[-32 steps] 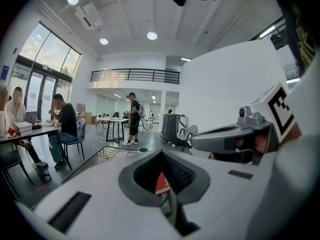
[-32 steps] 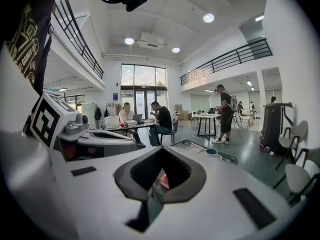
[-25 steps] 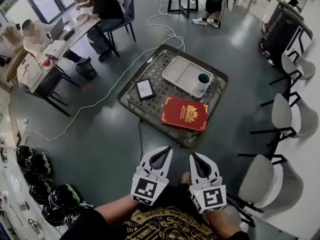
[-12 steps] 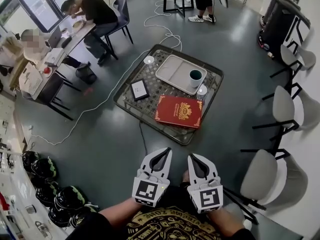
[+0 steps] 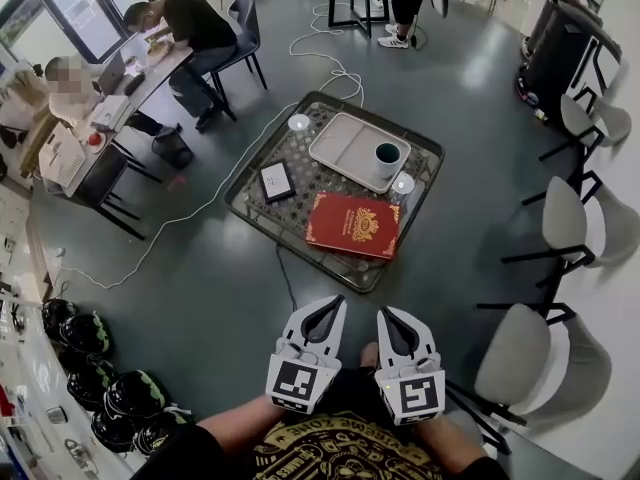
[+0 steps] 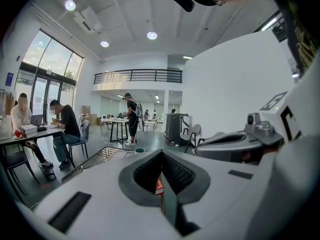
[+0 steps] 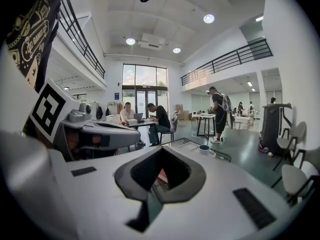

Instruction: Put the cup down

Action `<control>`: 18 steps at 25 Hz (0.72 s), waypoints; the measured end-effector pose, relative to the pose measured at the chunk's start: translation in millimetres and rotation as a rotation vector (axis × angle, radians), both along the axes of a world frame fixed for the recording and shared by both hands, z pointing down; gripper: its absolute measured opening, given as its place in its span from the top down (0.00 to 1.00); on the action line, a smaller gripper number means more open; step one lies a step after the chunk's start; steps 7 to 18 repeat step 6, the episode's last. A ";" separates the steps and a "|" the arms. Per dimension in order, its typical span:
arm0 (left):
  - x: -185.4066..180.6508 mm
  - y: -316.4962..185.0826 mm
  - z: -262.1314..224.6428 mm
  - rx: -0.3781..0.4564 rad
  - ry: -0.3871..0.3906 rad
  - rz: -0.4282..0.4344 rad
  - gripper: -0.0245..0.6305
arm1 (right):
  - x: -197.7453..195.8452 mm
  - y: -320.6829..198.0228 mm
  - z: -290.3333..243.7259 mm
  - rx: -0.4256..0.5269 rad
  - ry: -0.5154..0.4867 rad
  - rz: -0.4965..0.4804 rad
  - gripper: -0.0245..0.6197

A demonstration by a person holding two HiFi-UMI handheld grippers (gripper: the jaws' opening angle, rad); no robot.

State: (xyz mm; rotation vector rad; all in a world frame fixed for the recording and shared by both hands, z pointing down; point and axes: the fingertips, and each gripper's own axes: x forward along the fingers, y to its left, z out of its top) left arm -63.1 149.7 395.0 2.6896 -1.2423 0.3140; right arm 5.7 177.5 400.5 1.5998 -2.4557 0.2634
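White cup [image 5: 388, 158], dark inside, stands upright in tray [image 5: 345, 140] on worktop [image 5: 312, 184], well apart from both tongs. Only head view shows tablet [image 5: 277, 180] & whole red book [image 5: 352, 225]. Gripper views catch just cup's rim. L tongs [image 5: 334, 305] & R tongs [image 5: 384, 314] clenched, nothing btwn.

**Your two white grippers and a black printed shirt**
Your left gripper [image 5: 336, 300] and right gripper [image 5: 383, 311] are matching smooth white plastic shells that taper to a point. Each has a dark grey teardrop opening lined with ribbed black pads [image 6: 176, 173], and short dark slots set into the shell. A white cube with black square markers [image 5: 297, 383] sits at each rear. You wear a black shirt with gold ornamental print [image 5: 330, 448].
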 end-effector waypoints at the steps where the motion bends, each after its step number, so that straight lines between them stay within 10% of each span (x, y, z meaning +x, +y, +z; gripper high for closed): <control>1: 0.5 0.1 -0.1 -0.001 0.001 0.001 0.96 | 3.7 -0.8 2.1 0.004 0.000 0.015 0.95; 18: -1.1 1.8 -2.3 0.002 0.005 0.004 0.96 | 11.2 -6.5 -4.5 0.030 0.019 0.046 0.95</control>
